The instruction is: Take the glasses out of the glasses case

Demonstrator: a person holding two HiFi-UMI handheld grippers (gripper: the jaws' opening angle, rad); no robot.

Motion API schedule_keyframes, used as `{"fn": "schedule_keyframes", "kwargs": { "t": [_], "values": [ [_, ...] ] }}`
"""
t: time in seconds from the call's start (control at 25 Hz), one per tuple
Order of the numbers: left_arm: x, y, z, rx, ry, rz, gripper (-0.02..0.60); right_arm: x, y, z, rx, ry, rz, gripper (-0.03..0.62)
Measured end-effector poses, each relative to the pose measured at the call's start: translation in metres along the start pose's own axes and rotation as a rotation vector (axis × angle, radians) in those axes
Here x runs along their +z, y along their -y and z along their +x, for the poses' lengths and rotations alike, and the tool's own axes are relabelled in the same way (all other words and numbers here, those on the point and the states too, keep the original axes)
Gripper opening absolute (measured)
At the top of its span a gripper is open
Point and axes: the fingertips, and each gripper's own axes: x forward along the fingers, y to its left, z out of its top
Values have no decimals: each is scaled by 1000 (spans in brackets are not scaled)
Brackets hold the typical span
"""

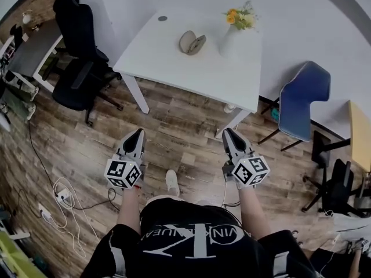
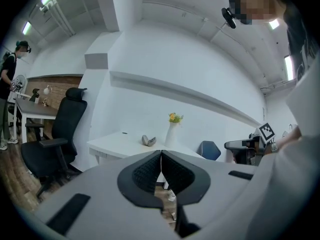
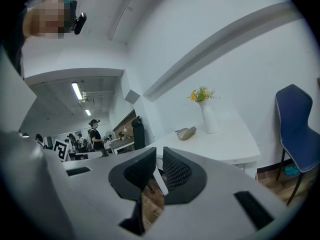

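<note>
A grey glasses case [image 1: 192, 42] lies on the white table [image 1: 174, 62], beside a white vase of yellow flowers [image 1: 235, 36]. The case looks partly open, and I cannot make out glasses in it. Both grippers hang over the wooden floor, well short of the table and pointing toward it. My left gripper [image 1: 138, 134] is shut and holds nothing. My right gripper [image 1: 228, 133] is also shut and holds nothing. Past the closed jaws, the left gripper view has the case [image 2: 148, 141] far ahead. The right gripper view also has the case [image 3: 186, 133] far ahead.
A black office chair [image 1: 78, 68] stands left of the table and a blue chair [image 1: 301, 100] to its right. Cables and a power strip [image 1: 62, 194] lie on the floor at the left. A person [image 2: 10, 84] stands by a far desk.
</note>
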Motion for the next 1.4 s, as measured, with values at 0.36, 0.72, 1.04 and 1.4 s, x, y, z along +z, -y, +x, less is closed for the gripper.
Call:
{"fn": "schedule_keyframes", "kwargs": {
  "t": [0.36, 0.72, 1.04, 1.4],
  "values": [
    [4, -64, 32, 7, -9, -36, 17, -7, 1, 73, -31, -25, 26, 37],
    [14, -111, 59, -2, -1, -38, 17, -7, 10, 123, -79, -14, 53, 41],
    [25, -144, 76, -10, 9, -22, 17, -2, 14, 158, -91, 7, 80, 144],
    [26, -175, 61, 37, 24, -35, 17, -7, 5, 181, -76, -9, 81, 158]
  ]
}}
